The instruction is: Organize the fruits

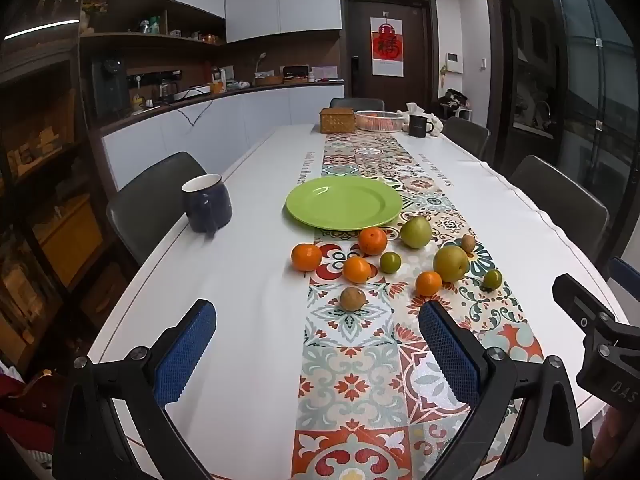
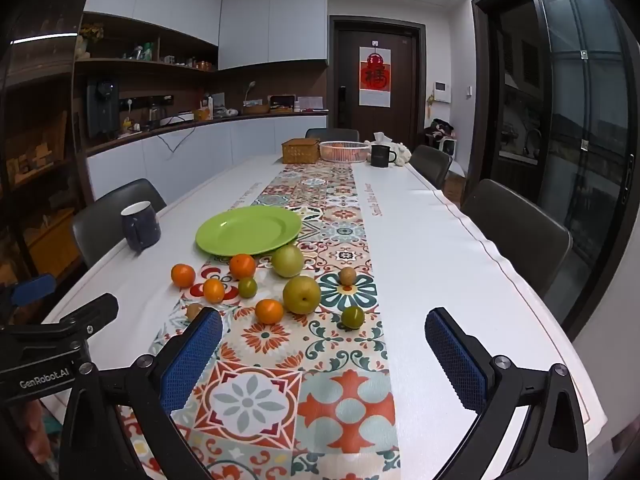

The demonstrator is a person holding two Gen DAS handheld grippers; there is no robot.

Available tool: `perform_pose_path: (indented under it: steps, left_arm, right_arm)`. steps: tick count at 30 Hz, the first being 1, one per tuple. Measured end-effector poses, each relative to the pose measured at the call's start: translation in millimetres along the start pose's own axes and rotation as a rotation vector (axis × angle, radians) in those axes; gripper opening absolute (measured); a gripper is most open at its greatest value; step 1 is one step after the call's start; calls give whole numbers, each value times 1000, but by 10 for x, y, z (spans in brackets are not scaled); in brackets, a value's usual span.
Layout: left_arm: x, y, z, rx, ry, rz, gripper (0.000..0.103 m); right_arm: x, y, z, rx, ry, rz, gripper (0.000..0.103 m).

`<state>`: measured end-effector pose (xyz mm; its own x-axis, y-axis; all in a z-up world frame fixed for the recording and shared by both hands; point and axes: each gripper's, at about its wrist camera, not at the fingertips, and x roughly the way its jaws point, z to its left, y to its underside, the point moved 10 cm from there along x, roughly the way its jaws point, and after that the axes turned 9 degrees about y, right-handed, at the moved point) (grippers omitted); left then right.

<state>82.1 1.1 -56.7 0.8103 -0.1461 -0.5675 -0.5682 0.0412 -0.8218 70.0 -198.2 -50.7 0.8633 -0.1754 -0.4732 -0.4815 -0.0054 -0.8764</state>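
Both grippers, left gripper (image 1: 318, 316) and right gripper (image 2: 324, 328), are hovering wide open, holding nothing, above the patterned runner (image 2: 340, 400); fruits are lying near the green plate (image 1: 344, 208).

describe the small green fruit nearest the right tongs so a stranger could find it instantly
Start at the green plate on the patterned runner, then follow the scattered fruit toward the camera. The small green fruit lies alone at the cluster's near right edge. It is dark green, smaller than the yellow pear beside it.

Even ceiling light keeps the worktop (image 1: 248, 280) bright, shadows soft. Fisheye bending and black vignette ring every edge; shelves at 9 o'clock sit dim.
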Motion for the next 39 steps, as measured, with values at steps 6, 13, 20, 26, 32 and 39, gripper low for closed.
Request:
perform_pose_path:
  steps: [6, 13, 20, 26, 32, 39]
  left_arm:
    - [1, 2, 5, -1, -8, 2, 103]
    - [59, 2, 11, -4, -5, 3, 103]
    - [-21, -27, -7, -3, -6, -13, 103]
    - [-49, -41, -8, -3, -6, -18, 103]
    - [-62, -53, -7, -3, -5, -19, 103]
    - [-58, -44, -12, -2, -4, -19, 103]
  right_arm:
    - [0, -3, 0, 1, 0, 0, 103]
    - [5, -4, -3, -1, -1, 2, 103]
    - [10, -3, -7, -1, -1, 2, 103]
    - [19, 5, -16, 0, 0, 3, 103]
    - [-3, -4, -8, 0, -1, 4, 103]
    - [5, 2, -13, 0, -2, 4, 103]
